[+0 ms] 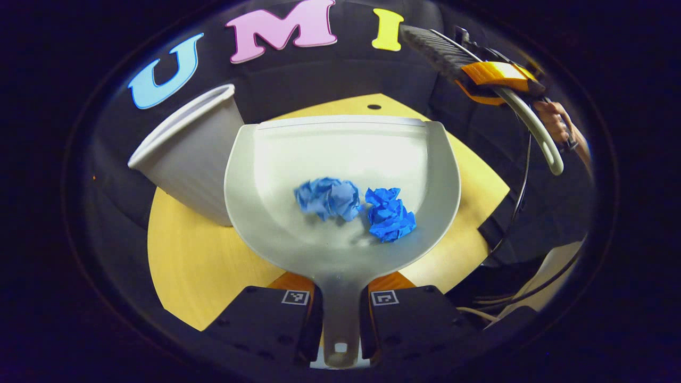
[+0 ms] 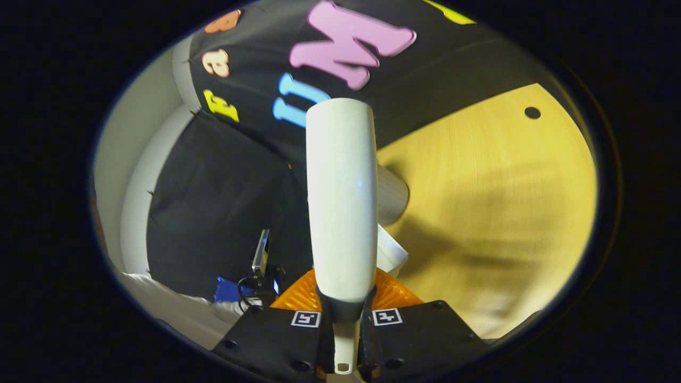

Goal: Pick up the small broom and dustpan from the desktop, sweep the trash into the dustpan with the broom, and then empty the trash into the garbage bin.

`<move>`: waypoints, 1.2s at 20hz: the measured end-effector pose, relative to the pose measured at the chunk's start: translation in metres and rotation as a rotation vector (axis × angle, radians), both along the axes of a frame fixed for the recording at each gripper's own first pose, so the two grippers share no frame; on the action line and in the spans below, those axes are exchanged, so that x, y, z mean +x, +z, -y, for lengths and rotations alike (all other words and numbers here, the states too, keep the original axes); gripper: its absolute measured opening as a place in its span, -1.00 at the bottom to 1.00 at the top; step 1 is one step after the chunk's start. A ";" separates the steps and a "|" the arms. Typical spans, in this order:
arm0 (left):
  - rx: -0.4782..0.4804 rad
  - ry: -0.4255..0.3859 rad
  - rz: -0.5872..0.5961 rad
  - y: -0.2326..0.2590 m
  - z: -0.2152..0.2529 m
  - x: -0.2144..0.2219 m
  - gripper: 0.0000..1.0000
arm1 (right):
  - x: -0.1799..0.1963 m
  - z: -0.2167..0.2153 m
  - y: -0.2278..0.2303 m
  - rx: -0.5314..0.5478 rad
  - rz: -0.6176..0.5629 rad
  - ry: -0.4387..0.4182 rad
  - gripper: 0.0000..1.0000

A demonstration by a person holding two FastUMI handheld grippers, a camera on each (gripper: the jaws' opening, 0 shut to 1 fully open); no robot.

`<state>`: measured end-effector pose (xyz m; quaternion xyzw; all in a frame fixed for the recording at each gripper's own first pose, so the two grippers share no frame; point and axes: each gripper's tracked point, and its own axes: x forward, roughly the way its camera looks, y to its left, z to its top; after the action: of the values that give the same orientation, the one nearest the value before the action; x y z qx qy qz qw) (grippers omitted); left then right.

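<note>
A: What does the left gripper view show?
B: My left gripper [image 1: 340, 314] clamps the dustpan [image 1: 340, 159] handle at bottom centre; two blue paper balls [image 1: 354, 205] lie inside. The bin [image 1: 191, 154] sits upper left.
A: And the right gripper view?
B: My right gripper [image 2: 346, 330] grips the broom [image 2: 340, 197] handle, centre frame, above the table [image 2: 495, 213].

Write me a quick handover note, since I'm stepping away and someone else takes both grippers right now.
Left gripper: shut on the handle of the pale grey plastic dustpan, held above the yellow wooden desktop.
Right gripper: shut on the white plastic broom, lifted clear.
Two crumpled blue paper balls lie in the pan.
The white plastic garbage bin stands just left of the dustpan.
Done: pickup and sweeping.
Left: tip the paper into the bin.
</note>
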<state>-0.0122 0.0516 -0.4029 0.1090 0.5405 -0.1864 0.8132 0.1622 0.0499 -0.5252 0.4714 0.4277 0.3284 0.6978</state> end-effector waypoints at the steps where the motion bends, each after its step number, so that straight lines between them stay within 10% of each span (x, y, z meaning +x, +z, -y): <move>1: -0.002 0.001 0.056 0.011 0.003 0.003 -0.48 | 0.000 -0.004 -0.003 0.022 0.035 -0.045 -0.60; 6: 0.172 -0.007 0.328 0.017 -0.018 0.021 -0.49 | 0.002 -0.045 -0.034 0.048 0.213 -0.159 -0.59; 12: 0.618 -0.032 0.437 0.023 -0.048 0.026 -0.49 | 0.002 -0.033 -0.024 0.087 0.239 -0.207 -0.58; 24: 1.303 -0.567 0.177 0.019 -0.100 0.019 -0.49 | 0.003 -0.040 -0.037 0.033 0.187 -0.175 -0.60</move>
<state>0.0063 0.1517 -0.3836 0.7234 0.4247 -0.0204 0.5439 0.1647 0.0898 -0.5622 0.4858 0.3123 0.3158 0.7528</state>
